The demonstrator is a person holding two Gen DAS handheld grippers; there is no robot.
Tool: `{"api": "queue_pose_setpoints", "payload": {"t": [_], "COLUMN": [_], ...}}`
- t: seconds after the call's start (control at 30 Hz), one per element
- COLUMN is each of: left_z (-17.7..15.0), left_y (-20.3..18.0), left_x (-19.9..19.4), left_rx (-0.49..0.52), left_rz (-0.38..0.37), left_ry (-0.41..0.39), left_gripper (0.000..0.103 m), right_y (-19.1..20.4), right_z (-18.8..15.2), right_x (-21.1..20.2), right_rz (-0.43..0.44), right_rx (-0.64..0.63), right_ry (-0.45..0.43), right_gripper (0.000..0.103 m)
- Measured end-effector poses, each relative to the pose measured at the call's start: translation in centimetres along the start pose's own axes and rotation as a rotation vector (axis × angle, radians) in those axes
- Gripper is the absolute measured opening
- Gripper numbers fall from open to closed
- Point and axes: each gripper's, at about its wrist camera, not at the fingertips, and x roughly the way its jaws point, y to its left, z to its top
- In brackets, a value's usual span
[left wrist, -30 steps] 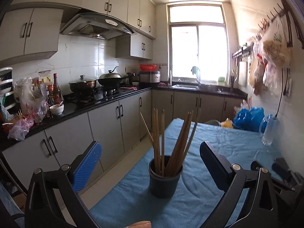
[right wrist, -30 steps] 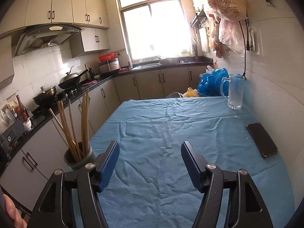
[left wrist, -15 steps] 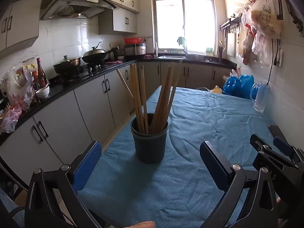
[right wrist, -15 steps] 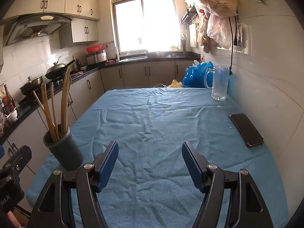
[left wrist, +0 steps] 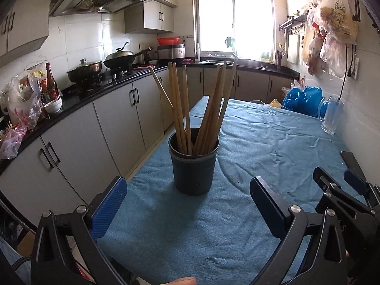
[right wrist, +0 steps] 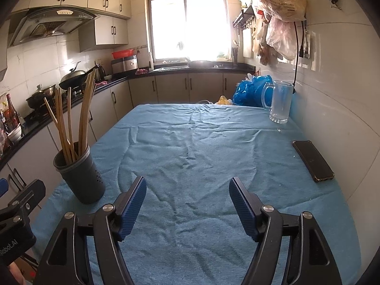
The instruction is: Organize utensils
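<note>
Table (right wrist: 204,147), covered edge to edge by a wrinkled blue cloth (right wrist: 190,225). On it: dark round holder (right wrist: 80,175) of wooden chopsticks (right wrist: 71,118), left of frame; clear glass mug (right wrist: 280,102), upper right; black phone (right wrist: 313,161), flat, right edge; blue plastic bag (right wrist: 251,90), far end.

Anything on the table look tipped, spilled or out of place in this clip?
Nothing is tipped or spilled. The dark holder stands upright near the table's left edge, chopsticks fanned loosely inside, one leaning well left. The blue tablecloth is wrinkled. A phone and glass mug sit by the wall. Both hand-held grippers are open and empty.
</note>
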Motion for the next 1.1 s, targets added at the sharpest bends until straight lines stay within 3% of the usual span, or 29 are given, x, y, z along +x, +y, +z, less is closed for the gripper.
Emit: {"api": "queue_pose_setpoints", "payload": {"t": [1.1], "left_z": [-0.1], "left_y": [1.3], "left_x": [1.3], "left_rx": [-0.043], "left_rz": [-0.004], "left_ry": [0.032], "left_gripper": [0.103], "right_y": [1.1], "right_z": [-0.5], "right_x": [-0.3], "right_rz": [0.033], "right_rx": [-0.016], "right_ry": [-0.054], "right_gripper": [0.082]}}
